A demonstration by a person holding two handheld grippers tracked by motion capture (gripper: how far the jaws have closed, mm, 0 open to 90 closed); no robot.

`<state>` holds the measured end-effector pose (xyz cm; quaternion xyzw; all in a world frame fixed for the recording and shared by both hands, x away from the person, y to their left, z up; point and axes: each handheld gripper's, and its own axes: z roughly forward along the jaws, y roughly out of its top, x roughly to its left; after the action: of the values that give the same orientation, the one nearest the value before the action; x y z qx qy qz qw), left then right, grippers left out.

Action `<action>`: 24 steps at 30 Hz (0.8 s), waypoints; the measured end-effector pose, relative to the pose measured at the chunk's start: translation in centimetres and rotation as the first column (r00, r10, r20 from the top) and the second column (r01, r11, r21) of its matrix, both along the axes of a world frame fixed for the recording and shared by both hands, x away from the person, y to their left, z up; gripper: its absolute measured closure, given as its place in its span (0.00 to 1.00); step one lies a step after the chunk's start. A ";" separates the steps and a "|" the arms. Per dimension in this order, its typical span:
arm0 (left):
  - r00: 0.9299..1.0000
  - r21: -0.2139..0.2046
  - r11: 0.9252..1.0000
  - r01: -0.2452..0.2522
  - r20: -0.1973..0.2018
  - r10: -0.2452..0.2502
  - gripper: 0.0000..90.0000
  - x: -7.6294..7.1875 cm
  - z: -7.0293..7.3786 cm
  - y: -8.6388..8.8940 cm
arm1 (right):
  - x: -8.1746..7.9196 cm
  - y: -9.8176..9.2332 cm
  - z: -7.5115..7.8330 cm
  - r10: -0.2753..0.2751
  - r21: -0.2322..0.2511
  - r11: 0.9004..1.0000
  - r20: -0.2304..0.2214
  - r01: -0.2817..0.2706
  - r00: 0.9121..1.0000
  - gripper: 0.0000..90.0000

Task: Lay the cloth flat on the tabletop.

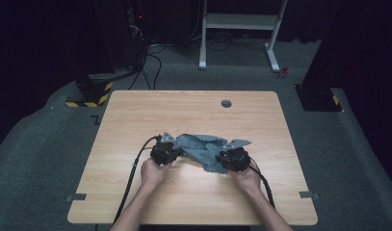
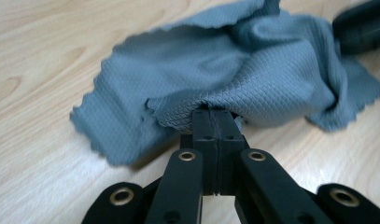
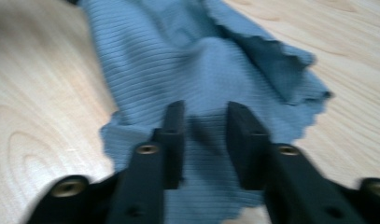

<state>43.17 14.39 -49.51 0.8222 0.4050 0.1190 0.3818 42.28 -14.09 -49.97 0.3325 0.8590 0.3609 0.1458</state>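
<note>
high view / cloth: a crumpled grey-blue microfibre cloth point(image 1: 202, 148) lay near the middle of the light wood worktop point(image 1: 193, 197), a little toward the person's side, bunched between the two tools.
high view / left tool: the left tool point(image 1: 175, 150) sat at the cloth's left end, touching it, held in the person's left hand point(image 1: 153, 172); a black cable point(image 1: 132, 179) ran from it back to the near edge.
high view / right tool: the right tool point(image 1: 221, 156) sat at the cloth's right end, partly on the fabric, held in the right hand point(image 1: 246, 178).
high view / worktop: round grommet hole point(image 1: 226, 103) near the far edge, well apart from the cloth.
left gripper view / tool state: jaws were pressed together, pinching a fold of the cloth point(image 2: 234, 74) at their tips; the fabric puckered up right at the pinch.
left gripper view / cloth: the rest spread loose over the worktop point(image 2: 43, 60), scalloped edge visible at the left.
left gripper view / other tool: a dark part of the right tool point(image 2: 362, 25) showed at the top right corner, at the cloth's far end.
right gripper view / tool state: jaws stood apart at about half gap, straddling the cloth point(image 3: 197, 60); the pads did not press on it, nothing was gripped. The picture was blurred.
right gripper view / cloth: ran from between the jaws away up the frame, flat on the worktop point(image 3: 38, 93), with one wavy edge folded over at the right.
</note>
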 end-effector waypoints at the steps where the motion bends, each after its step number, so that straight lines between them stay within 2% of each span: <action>1: 1.000 -0.002 1.000 -0.001 0.010 0.001 1.00 0.0 0.0 -0.1 | -0.5 0.4 -0.3 0.016 -0.009 1.000 0.012 -0.016 1.000 0.71; 3: 1.000 -0.007 1.000 -0.002 0.009 0.002 1.00 -0.1 0.1 -0.1 | -0.5 0.6 -0.5 0.023 -0.016 1.000 0.008 -0.023 1.000 0.73; 4: 1.000 -0.015 1.000 -0.009 0.011 0.009 1.00 0.0 0.1 0.0 | -0.3 0.9 -1.0 0.025 -0.053 0.998 -0.007 -0.025 1.000 0.82; 5: 1.000 -0.015 1.000 -0.009 0.011 0.009 1.00 0.0 0.1 0.0 | -0.3 0.9 -1.0 0.025 -0.053 0.998 -0.007 -0.025 1.000 0.82; 7: 1.000 -0.028 0.999 -0.019 0.014 0.020 1.00 0.2 0.0 0.1 | 0.2 0.9 -1.4 0.030 -0.059 0.998 -0.014 -0.031 0.999 0.93; 8: 1.000 -0.028 0.999 -0.019 0.014 0.020 1.00 0.2 0.0 0.1 | 0.2 0.9 -1.4 0.030 -0.059 0.998 -0.014 -0.031 0.999 0.93; 9: 1.000 -0.029 0.999 -0.017 0.016 0.018 1.00 0.3 0.0 0.1 | 0.3 0.9 -1.4 0.024 -0.068 0.997 -0.008 -0.024 1.000 1.00; 12: 1.000 -0.033 0.999 -0.021 0.005 0.021 1.00 0.6 -0.1 0.0 | 0.6 0.9 -1.2 0.027 -0.071 0.997 -0.016 -0.028 1.000 1.00; 14: 1.000 -0.015 1.000 -0.012 0.007 0.012 1.00 0.6 0.3 -0.2 | 0.6 0.5 -0.1 0.007 -0.039 0.999 -0.002 -0.007 1.000 1.00; 15: 1.000 -0.003 1.000 -0.022 0.013 0.022 1.00 0.9 0.7 -0.3 | 0.8 0.3 0.2 0.000 -0.030 1.000 0.006 0.000 1.000 1.00; 17: 0.999 -0.006 0.999 -0.046 -0.011 0.046 0.99 1.7 0.7 -0.7 | 1.2 0.1 0.7 -0.021 -0.027 0.999 0.009 0.022 1.000 1.00; 18: 0.999 -0.006 0.999 -0.046 -0.011 0.046 0.99 1.7 0.7 -0.7 | 1.2 0.1 0.7 -0.021 -0.027 0.999 0.009 0.022 1.000 1.00; 20: 0.998 0.022 0.998 -0.058 -0.027 0.058 0.99 2.8 0.2 -1.3 | 2.5 0.0 0.4 -0.061 -0.046 0.997 -0.012 0.061 0.998 1.00; 21: 0.997 0.034 0.997 -0.064 -0.030 0.065 0.99 3.1 0.0 -1.5 | 2.5 0.0 0.4 -0.061 -0.046 0.997 -0.012 0.061 0.998 1.00; 22: 0.995 0.040 0.995 -0.087 -0.038 0.089 0.97 3.7 -0.6 -2.0 | 3.0 -0.2 -0.1 -0.083 -0.036 0.996 -0.029 0.082 0.996 1.00; 24: 0.995 0.034 0.995 -0.091 -0.047 0.093 0.95 3.9 -0.8 -2.2 | 3.1 -0.3 -0.3 -0.084 -0.026 0.996 -0.030 0.083 0.996 0.97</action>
<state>47.02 12.22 -50.33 0.8113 0.4497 0.1227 0.3529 45.41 -14.43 -50.26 0.3719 0.8510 0.3384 0.1517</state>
